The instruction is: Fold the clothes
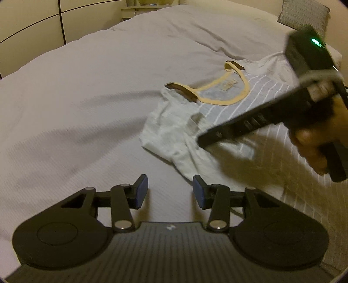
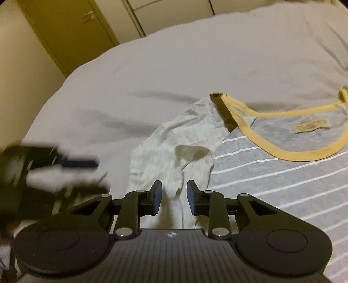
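Room: a bedroom with pale wardrobe doors (image 1: pixel 32 28) far left and a bed under a grey cover (image 1: pixel 87 98); a pillow (image 1: pixel 304 15) lies at the far right corner.
Left gripper (image 1: pixel 170 191): fingers spread with nothing between them, low over bare cover just near-left of the shirt's sleeve.
Shirt (image 2: pixel 271 169): a blue-grey tee with thin white stripes and a yellow neckband (image 2: pixel 282 152), lying flat on the cover right of centre — collar toward the far side, label showing.
Sleeve (image 2: pixel 174 156): pale, rumpled, bunched up on the shirt's left edge.
Right gripper (image 2: pixel 174 199): pads apart, straddling a ridge of sleeve fabric, not yet pinching it; whether they touch the cloth I cannot tell.
Step in hand: most likely gripping the sleeve to fold it inward.
How to do it well: close on the outer hem rather than a mid-sleeve wrinkle, take one layer only, draw it taut before carrying it across — the left gripper could pin the shoulder seam so the body does not drag.
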`<action>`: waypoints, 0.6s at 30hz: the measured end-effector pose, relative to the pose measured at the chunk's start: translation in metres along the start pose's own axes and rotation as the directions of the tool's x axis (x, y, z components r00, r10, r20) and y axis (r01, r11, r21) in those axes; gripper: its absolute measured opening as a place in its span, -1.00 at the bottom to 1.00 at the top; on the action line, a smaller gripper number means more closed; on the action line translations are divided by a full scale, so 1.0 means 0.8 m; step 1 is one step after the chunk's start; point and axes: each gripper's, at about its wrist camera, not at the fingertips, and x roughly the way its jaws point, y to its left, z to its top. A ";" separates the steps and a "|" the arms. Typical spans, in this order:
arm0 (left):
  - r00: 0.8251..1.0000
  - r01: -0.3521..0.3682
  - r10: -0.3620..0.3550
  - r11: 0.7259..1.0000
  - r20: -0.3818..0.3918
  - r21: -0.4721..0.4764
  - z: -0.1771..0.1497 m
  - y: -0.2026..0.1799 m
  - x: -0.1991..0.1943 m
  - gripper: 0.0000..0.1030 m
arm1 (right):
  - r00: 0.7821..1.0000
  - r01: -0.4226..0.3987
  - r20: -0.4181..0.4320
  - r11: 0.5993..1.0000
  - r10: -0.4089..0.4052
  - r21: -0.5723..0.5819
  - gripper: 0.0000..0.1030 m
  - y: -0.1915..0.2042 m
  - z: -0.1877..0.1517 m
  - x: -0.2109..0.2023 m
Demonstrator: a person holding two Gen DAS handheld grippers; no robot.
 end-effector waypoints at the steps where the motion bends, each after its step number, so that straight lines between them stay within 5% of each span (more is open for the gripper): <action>1: 1.000 0.000 0.000 1.000 0.002 -0.008 -0.002 -0.003 0.000 -0.22 | 1.000 -0.015 -0.002 0.999 0.015 0.030 -0.43 -0.005 0.002 0.005; 4: 1.000 -0.001 0.001 1.000 0.021 -0.019 -0.001 -0.011 0.000 -0.22 | 0.999 -0.050 -0.005 0.997 0.050 0.062 -0.94 -0.012 0.006 0.008; 9: 0.999 0.007 -0.007 1.000 0.045 0.004 0.011 -0.019 0.009 -0.22 | 0.998 0.045 0.041 0.998 -0.046 0.041 -0.92 -0.022 0.007 -0.001; 12: 0.998 -0.017 0.017 1.000 0.061 0.010 0.024 -0.015 0.019 -0.22 | 0.997 0.051 0.051 0.998 -0.052 0.020 -0.65 -0.019 0.006 -0.003; 18: 0.999 -0.035 0.032 0.997 0.039 0.062 0.046 -0.005 0.056 -0.22 | 0.991 0.086 0.104 0.996 -0.082 -0.033 -0.63 0.003 -0.024 -0.044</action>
